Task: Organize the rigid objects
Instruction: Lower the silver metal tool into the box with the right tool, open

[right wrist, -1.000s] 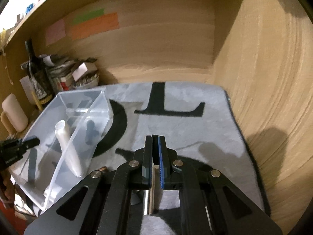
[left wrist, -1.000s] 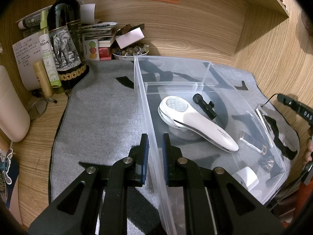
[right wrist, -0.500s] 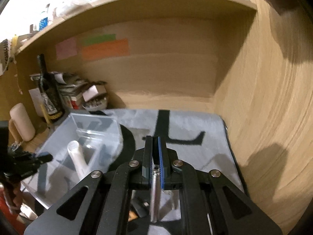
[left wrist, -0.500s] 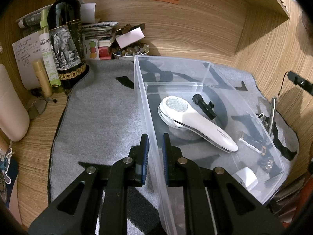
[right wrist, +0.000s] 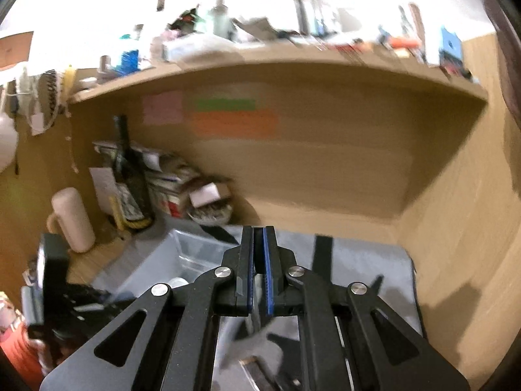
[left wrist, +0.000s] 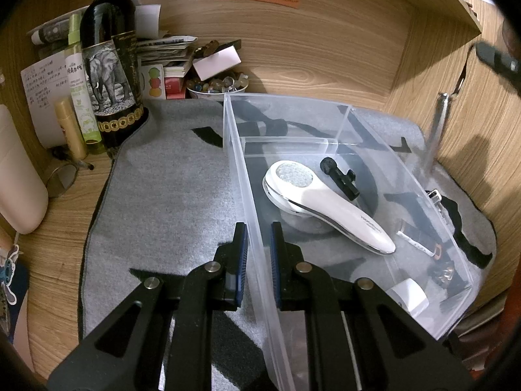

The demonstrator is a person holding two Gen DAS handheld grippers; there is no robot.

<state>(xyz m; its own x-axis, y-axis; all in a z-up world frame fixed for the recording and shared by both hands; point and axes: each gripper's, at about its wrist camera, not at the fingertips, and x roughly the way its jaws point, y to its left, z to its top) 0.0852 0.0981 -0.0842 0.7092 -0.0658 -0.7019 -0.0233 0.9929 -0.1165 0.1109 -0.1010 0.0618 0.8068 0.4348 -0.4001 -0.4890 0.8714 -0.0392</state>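
Observation:
A clear plastic bin (left wrist: 329,115) stands on the grey mat (left wrist: 169,195). Inside it lie a white handheld device (left wrist: 325,208), a small black tool (left wrist: 338,176), a dark stick (left wrist: 416,238) and a white round piece (left wrist: 407,293). My left gripper (left wrist: 258,238) is shut on the bin's left wall. My right gripper (right wrist: 258,260) is shut on a slim silver metal rod (left wrist: 436,130). In the left wrist view the rod hangs in the air beyond the bin's right wall. The right wrist view is blurred and shows the bin (right wrist: 182,254) low on the left.
A wine bottle (left wrist: 110,65), a green spray bottle (left wrist: 79,88), stacked papers and a bowl of beads (left wrist: 218,86) crowd the back left corner. A cream flask (left wrist: 16,176) stands at far left. A metal clip (left wrist: 434,195) lies on the mat right of the bin. Wooden walls close the back and right.
My right gripper has risen from the mat with the silver rod, which now hangs high beside the bin. The left gripper and the bin have not moved.

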